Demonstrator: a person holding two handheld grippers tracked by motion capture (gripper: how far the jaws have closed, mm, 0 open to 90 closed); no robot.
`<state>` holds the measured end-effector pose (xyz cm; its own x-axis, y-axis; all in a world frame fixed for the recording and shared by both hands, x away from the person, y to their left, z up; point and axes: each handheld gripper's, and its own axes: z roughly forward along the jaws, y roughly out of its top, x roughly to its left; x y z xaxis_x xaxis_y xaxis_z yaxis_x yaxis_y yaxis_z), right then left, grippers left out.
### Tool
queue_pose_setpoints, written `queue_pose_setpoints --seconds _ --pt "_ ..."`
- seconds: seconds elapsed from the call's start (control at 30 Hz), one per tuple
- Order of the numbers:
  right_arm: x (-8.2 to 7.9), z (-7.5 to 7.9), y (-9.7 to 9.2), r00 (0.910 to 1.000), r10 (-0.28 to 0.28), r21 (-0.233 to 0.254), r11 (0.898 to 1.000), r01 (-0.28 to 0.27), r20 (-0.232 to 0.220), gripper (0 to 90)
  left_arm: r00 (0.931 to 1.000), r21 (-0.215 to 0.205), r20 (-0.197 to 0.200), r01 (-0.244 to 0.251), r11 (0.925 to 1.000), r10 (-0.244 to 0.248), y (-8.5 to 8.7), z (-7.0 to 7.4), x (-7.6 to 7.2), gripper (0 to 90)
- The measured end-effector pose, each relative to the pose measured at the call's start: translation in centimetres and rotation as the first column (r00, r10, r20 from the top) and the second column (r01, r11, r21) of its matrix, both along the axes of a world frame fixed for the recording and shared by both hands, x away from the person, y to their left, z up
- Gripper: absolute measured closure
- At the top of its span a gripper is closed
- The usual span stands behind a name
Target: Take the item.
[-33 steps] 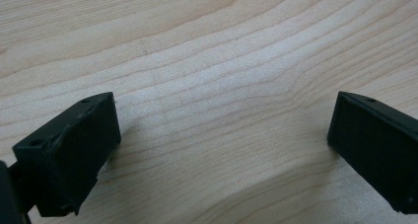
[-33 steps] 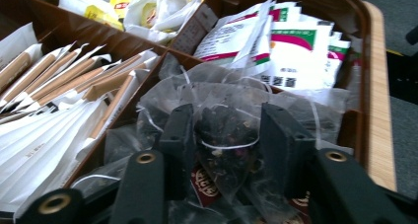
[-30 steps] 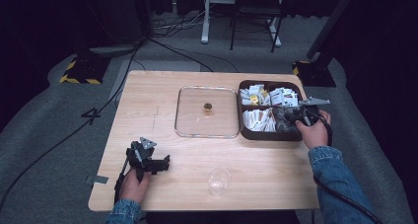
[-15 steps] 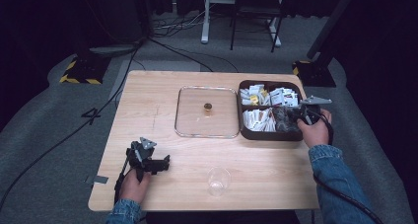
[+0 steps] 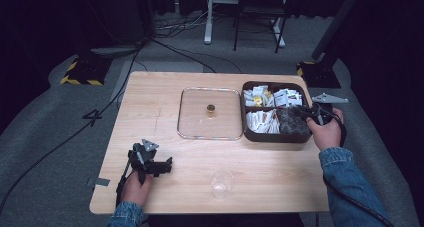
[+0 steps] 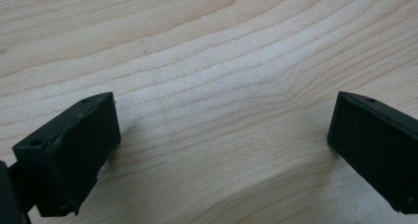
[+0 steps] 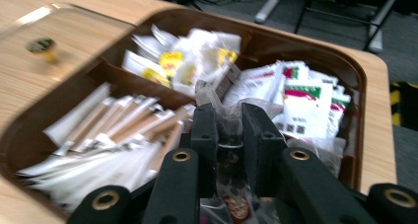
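Fingers of my right gripper (image 7: 228, 135) have just been closing, and in the right gripper view they now clamp a clear crinkly sachet (image 7: 227, 130), its twisted top poking up above the fingertips (image 7: 204, 123) and its printed lower end hanging down between the two arms. In the pictures from a second ago the gripper sits lower over the brown compartment tray (image 5: 272, 136); now I see it a touch higher, so I read this as the pick made and the lift begun.

Around the fingers: to their left lie the long white-and-brown stick packets (image 7: 103, 130), ahead and slightly left the yellow-marked sachets (image 7: 185, 61), ahead and to the right the white packets with red and green print (image 7: 303, 93). The held sachet comes from the near right compartment, right under the fingers.

From the high view, my right gripper (image 5: 309, 112) hovers at the tray's near right end, while the clear lid (image 5: 210, 113) with its small knob lies flat on the bench (image 5: 280, 172) just beyond the tray's far side from the fingers. A clear plastic cup (image 5: 221, 183) stands well apart, toward the bench's near edge; I judge it the likely destination.

My left gripper (image 5: 161, 166) rests on the bench, unmoved, its fingers (image 6: 69, 155) spread wide with only bare wood between them.
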<state>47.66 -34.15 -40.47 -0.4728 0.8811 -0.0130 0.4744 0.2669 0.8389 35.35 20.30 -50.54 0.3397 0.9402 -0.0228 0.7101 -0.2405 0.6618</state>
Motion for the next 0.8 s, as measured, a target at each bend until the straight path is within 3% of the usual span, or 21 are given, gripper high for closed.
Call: queue_pose_setpoints --seconds 0.2,0.4,0.8 --pt "-1.1 1.3 0.3 0.9989 0.039 0.041 0.998 -0.040 0.028 77.3 1.0000 0.000 -0.001 0.000 1.0000 0.000 0.0 0.0 0.0 0.0" --pt "-2.9 3.1 1.1 0.9923 0.107 0.096 0.989 -0.113 0.062 77.3 1.0000 -0.001 0.000 0.001 1.0000 -0.001 0.0 0.0 0.0 0.0" --pt "-5.3 5.0 2.9 0.9746 0.203 0.117 0.970 -0.214 0.093 77.4 1.0000 -0.003 0.000 0.000 1.0000 0.000 0.0 0.0 0.0 0.0"
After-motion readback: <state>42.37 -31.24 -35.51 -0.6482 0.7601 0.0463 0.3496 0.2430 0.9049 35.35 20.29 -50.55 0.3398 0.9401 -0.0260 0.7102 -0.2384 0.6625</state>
